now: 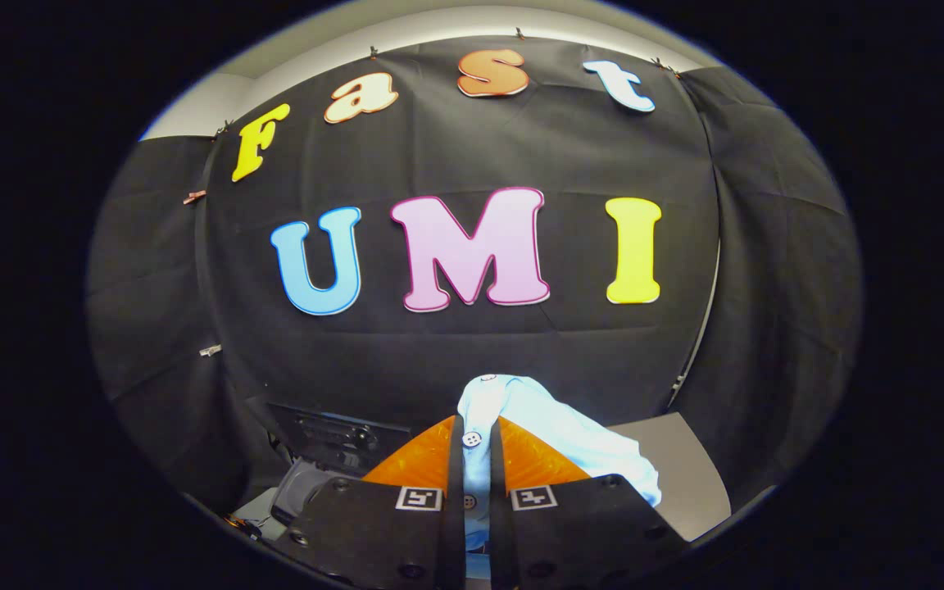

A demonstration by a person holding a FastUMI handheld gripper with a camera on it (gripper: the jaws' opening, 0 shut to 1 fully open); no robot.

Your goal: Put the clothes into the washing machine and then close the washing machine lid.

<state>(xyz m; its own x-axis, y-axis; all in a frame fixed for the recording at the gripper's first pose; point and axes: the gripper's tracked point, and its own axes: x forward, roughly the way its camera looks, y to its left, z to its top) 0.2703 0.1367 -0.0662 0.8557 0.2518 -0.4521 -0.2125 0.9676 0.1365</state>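
We have the gripper clamped on a light blue shirt, both fingers pinching its buttoned edge, the rest bunched above and trailing right of the fingers, lifted above the worktop. The washer seems to be the dark shape low to the left. We should keep the pinch firm, swing left over it, and lower before letting go so no cloth drapes over the rim.
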